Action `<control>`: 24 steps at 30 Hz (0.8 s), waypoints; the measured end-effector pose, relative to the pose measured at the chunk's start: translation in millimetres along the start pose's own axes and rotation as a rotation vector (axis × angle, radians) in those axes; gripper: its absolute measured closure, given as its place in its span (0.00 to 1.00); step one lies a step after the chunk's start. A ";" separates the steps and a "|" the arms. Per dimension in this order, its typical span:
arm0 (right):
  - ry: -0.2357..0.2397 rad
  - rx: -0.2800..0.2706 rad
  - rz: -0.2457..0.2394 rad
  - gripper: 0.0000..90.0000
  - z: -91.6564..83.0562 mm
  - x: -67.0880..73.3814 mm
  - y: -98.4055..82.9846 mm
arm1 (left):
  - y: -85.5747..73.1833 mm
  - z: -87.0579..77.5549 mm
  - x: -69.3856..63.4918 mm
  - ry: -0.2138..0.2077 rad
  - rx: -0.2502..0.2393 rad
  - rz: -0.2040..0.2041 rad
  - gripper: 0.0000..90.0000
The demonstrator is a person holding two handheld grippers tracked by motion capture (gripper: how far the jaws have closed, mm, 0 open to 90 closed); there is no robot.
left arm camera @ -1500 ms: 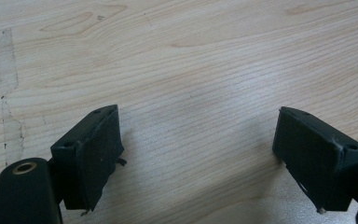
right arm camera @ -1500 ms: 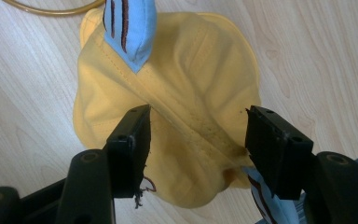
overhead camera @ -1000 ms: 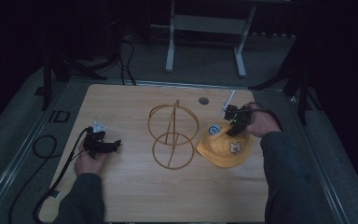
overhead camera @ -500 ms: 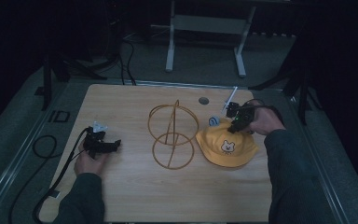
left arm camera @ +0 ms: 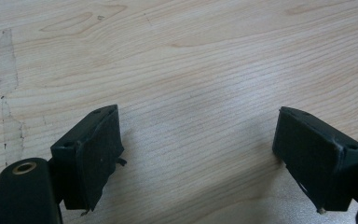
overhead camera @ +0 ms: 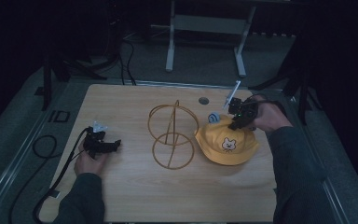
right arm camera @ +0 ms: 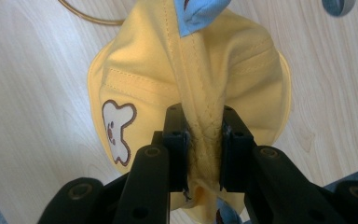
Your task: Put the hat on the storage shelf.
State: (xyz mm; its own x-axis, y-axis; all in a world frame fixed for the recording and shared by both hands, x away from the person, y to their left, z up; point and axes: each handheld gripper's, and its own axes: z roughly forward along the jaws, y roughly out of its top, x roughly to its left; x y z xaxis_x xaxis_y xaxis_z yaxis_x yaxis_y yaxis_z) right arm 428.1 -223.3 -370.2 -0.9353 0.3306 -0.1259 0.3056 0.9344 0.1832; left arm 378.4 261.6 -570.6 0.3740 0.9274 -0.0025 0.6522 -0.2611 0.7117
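Note:
A yellow child's hat with a bear face and a blue ear lies on the right part of the wooden table. My right gripper is at the hat's far edge. In the right gripper view the gripper is shut on a pinched fold of the yellow hat, which hangs from the jaws above the wood. My left gripper rests on the table at the left. Its jaws stand open with bare wood between them.
A gold wire stand of rings around an upright post is at the table's middle, just left of the hat. A round hole is in the tabletop behind it. A cable trails off the left edge.
My right gripper has closed on the hat's fabric and risen a little, pulling that part of the hat up. The left hand has stayed still.

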 end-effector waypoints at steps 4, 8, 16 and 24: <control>-0.002 -0.007 -0.014 0.85 -5.1 1.6 1.6 | 0.0 0.0 0.0 0.000 0.000 0.000 0.17; -0.006 -0.001 -0.029 0.85 -10.0 4.8 3.2 | 0.0 0.0 0.0 0.000 0.000 0.000 0.17; -0.017 0.024 -0.064 0.85 -14.0 13.0 3.8 | 0.0 0.0 0.0 0.000 0.000 0.000 0.17; -0.018 0.023 -0.095 0.85 -20.8 19.4 5.9 | 0.0 0.0 0.0 0.000 0.000 0.000 0.17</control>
State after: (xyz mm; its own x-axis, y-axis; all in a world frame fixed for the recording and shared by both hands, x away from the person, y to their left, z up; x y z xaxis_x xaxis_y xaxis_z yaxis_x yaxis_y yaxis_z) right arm 408.0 -214.1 -351.3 -0.9571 0.2420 -0.1591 0.2194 0.9644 0.1475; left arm 378.4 261.6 -570.6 0.3740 0.9274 -0.0024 0.6521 -0.2612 0.7117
